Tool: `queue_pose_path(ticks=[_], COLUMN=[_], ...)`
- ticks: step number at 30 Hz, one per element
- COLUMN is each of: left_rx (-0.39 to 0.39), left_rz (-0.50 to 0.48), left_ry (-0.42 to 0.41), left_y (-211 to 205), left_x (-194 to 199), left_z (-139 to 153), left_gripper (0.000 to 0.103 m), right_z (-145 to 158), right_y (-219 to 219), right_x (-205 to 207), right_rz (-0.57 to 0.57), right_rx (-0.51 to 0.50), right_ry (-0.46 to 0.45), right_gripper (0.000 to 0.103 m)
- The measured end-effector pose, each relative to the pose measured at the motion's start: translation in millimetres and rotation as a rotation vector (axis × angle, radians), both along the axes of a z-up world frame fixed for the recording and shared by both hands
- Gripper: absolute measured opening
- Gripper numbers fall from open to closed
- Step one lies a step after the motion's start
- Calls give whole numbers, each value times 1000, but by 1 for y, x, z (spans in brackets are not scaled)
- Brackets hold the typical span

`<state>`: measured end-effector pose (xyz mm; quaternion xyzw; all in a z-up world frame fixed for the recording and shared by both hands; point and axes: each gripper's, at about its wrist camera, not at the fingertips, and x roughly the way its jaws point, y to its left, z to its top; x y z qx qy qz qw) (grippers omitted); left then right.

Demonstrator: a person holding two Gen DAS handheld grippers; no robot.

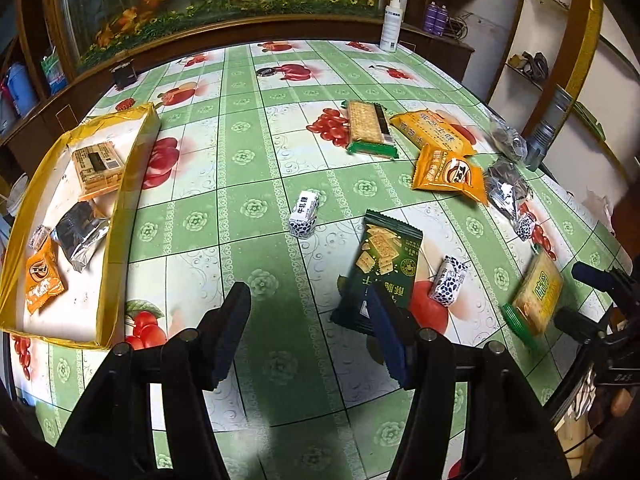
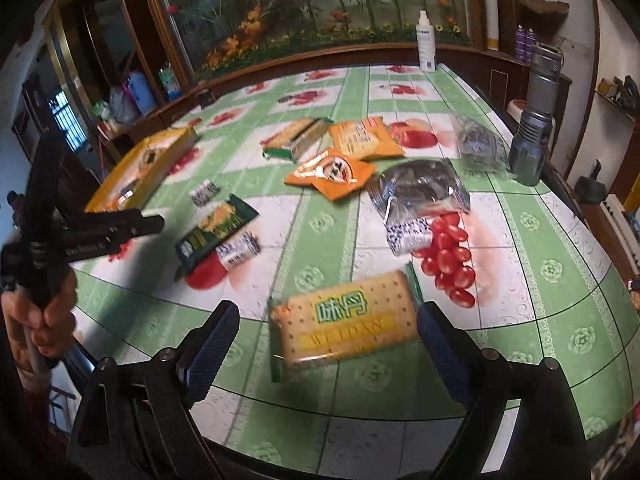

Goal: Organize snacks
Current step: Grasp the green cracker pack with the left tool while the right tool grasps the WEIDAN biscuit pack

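My right gripper [image 2: 328,344] is open, its fingers on either side of a yellow cracker pack [image 2: 346,322] lying on the table; the pack also shows in the left wrist view [image 1: 534,298]. My left gripper [image 1: 310,324] is open and empty above the table, its right finger over the near end of a dark green cracker pack [image 1: 380,270]. A yellow box [image 1: 120,216] at the left holds several snacks. Orange packs [image 1: 448,172], a cracker pack [image 1: 368,128], dark foil packs [image 1: 506,190] and small white candies [image 1: 304,214] lie scattered on the table.
The table has a green fruit-print cloth [image 1: 256,168]. A grey flashlight [image 2: 532,136] stands at the right edge. A white spray bottle [image 2: 426,42] stands at the far edge by a cabinet. A small dark object [image 1: 124,74] sits far left.
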<state>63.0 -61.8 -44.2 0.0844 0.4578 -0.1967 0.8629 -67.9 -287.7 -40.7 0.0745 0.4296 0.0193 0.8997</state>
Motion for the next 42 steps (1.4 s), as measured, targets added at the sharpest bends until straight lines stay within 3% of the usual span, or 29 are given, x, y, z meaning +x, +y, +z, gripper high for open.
queue_pose_path(ticks=[3,7,10,16,18,21,25,29,33,36,39,42], left_rx=[10,14,11,-9,-18,-25,-31,-25,-20,-29,-35,-40], left_rz=[6,5,2,-4,-6,-6,-4,-1,2,0,-4,-7], left_ry=[4,13,19,29,37,40,33,25,23,29,32,32], left_y=[3,6,6,4,4,5,6,7,8,9,10,9], left_x=[2,5,8,12,13,13,13,15,17,20,23,27], left_z=[-3,-7,-9,-9,-10,-9,-6,-6,-8,-9,-9,-9], left_gripper=[59,59,59,59,59,59,59,59,59,59,59,59], right_z=[-11,-14,-7,1,3,1,-9,-10,-9,-10,-26,-27], right_y=[5,2,-7,-3,-3,-15,-31,-31,-16,-4,-2,-1], right_x=[7,5,-4,-17,-20,-19,-16,-15,-13,-12,-2,15], right_rz=[-3,-26,-33,10,-15,-67,-173,-215,-222,-237,-237,-244], right_rx=[-66,-40,72,198,203,341,460,382,221,163,214,216], right_ry=[42,52,32,4,-41,-110,-109,-61,36,85,164,156], right_gripper=[92,92,92,92,92,92,93,92,92,92,95,96])
